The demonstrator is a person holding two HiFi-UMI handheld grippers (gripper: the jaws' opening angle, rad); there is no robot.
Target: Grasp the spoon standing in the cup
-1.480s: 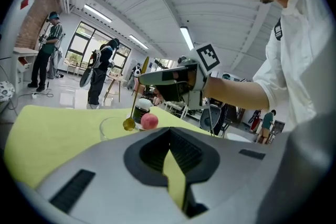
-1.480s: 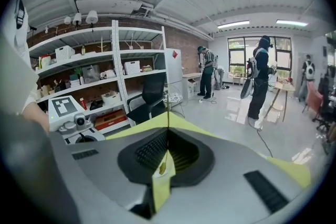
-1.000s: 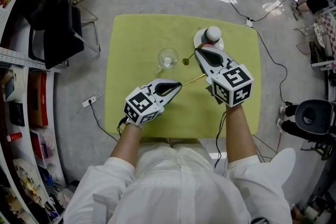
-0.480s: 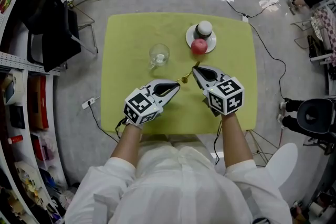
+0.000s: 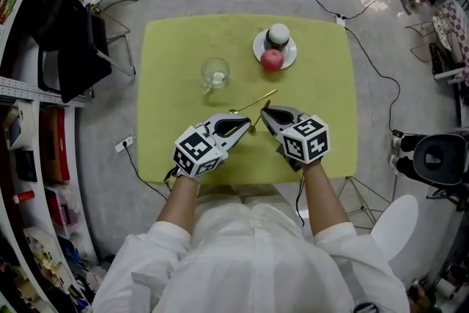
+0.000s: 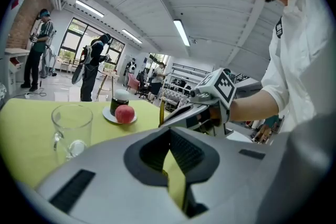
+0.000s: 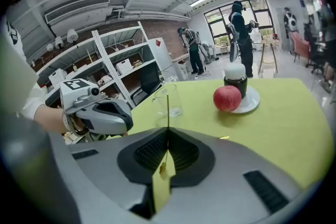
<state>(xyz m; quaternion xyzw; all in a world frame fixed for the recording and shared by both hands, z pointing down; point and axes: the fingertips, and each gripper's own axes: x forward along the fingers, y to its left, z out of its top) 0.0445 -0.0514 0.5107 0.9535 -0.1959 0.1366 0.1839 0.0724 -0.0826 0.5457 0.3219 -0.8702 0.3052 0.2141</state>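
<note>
My right gripper (image 5: 264,112) is shut on the thin gold spoon (image 5: 256,100), which slants over the green table between my two grippers. In the right gripper view the spoon (image 7: 168,107) rises straight out of the closed jaws. The clear glass cup (image 5: 215,72) stands apart on the table's left middle, with no spoon in it. My left gripper (image 5: 248,122) sits just left of the right one, jaws together, with nothing between them. In the left gripper view the spoon (image 6: 161,112) shows at the right gripper's tip, beyond the cup (image 6: 72,128).
A white plate (image 5: 287,55) at the table's far right carries a red apple (image 5: 272,60) and a dark jar with a white lid (image 5: 278,35). A black chair (image 5: 77,33) stands left of the table. Cables lie on the floor around it.
My right gripper has drawn back from beside the plate toward me, carrying the spoon with it. The left gripper has hardly moved.
</note>
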